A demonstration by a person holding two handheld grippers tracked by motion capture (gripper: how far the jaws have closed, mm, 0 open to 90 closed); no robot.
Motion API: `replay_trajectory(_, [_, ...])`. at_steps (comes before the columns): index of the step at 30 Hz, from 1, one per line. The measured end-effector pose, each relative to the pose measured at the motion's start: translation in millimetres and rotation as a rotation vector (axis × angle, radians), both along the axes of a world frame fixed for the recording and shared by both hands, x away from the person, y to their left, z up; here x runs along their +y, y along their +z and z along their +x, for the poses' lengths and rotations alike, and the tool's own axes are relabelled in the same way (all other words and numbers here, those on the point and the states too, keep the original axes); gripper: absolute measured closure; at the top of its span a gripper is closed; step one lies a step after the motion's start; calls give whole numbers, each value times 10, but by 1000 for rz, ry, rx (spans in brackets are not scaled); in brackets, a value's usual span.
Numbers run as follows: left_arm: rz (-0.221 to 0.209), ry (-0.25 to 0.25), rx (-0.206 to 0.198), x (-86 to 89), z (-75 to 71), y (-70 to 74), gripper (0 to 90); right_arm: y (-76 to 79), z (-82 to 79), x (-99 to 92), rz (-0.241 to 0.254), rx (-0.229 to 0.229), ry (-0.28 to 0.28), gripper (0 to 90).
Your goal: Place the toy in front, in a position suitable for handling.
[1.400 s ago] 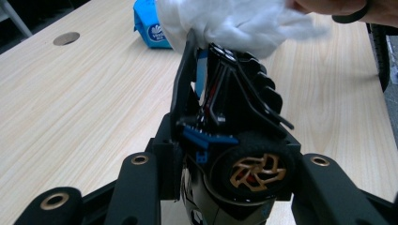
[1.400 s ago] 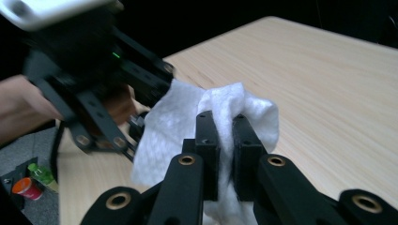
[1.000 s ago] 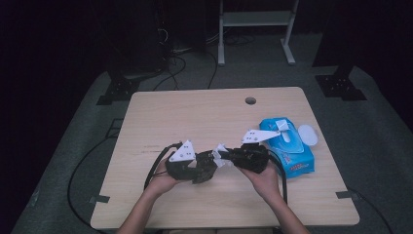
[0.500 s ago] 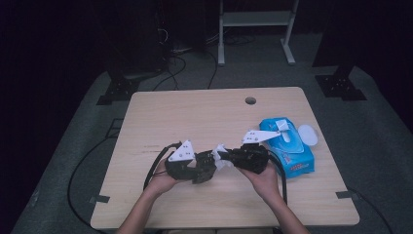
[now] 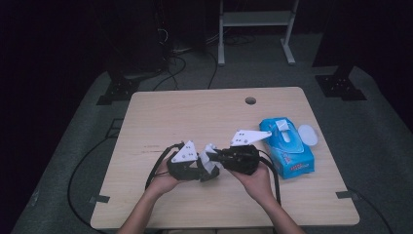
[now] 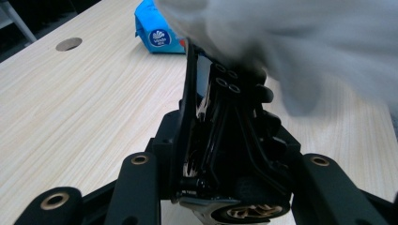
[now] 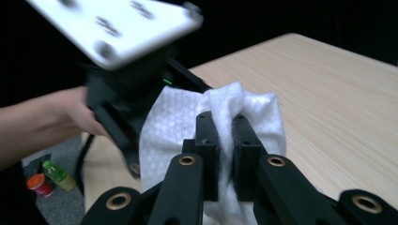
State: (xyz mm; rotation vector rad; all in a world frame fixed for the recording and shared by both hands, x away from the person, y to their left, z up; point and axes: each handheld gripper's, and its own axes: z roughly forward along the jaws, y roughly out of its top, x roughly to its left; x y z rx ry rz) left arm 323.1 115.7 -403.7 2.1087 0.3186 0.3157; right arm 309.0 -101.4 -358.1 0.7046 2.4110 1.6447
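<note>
At the table's front middle, my left gripper (image 5: 200,170) is shut on a black flat object (image 6: 191,93) with a glossy face, which stands edge-on between its jaws. My right gripper (image 5: 214,157) points at it from the right, shut on a crumpled white wipe (image 5: 210,152). In the right gripper view the jaws (image 7: 225,126) pinch a fold of the wipe (image 7: 173,122), which lies against the black object under the left gripper's grey plate (image 7: 117,28). In the left gripper view the wipe (image 6: 291,51) is a white blur over the object's tip.
A blue tissue pack (image 5: 287,146) lies right of the right hand, with a white round lid (image 5: 308,135) beside it. A cable hole (image 5: 250,100) sits near the table's far edge. Cables trail off the front left. Two bottles (image 7: 56,176) stand on the floor.
My right gripper has shifted a little to the left and up with the wipe against the black object. The left gripper has stayed still.
</note>
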Motion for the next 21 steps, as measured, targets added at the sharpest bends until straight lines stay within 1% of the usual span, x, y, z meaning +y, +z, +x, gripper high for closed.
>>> replay_trajectory(2, [3,-9,-2,-25,-10,2,575,35,-42,77,-5,-8,25,831])
replay_trajectory(4, [-1,-12,2,-29,-15,-1,574,39,-66,135,-38,-24,26,832])
replay_trajectory(5, [-2,-11,1,-24,-13,-2,575,22,-54,141,-50,-22,24,831])
replay_trajectory(7, [-6,-5,3,-10,-8,-4,574,0,-21,91,-44,-10,10,832])
replay_trajectory(8, [-8,-1,3,-7,-6,-4,574,-4,1,38,-42,-6,-9,832])
replay_trajectory(10, [-12,1,6,-3,-1,-6,575,-1,23,-39,-56,-13,-44,832])
replay_trajectory(11, [-16,1,6,-6,2,-8,575,-9,40,-79,-53,-4,-58,832])
replay_trajectory(13, [-14,-1,4,-19,4,-6,574,-35,61,-116,-30,17,-64,832])
replay_trajectory(14, [-10,-2,3,-20,4,-4,574,-39,47,-106,-26,13,-59,831])
replay_trajectory(16, [-12,-1,5,-19,6,-4,575,-18,5,-64,-32,3,-39,831])
replay_trajectory(18, [-9,0,2,-23,2,-4,575,1,-12,-23,-17,10,-4,831])
replay_trajectory(21, [-5,-2,1,-16,-3,-1,575,6,-29,34,-37,-6,5,831])
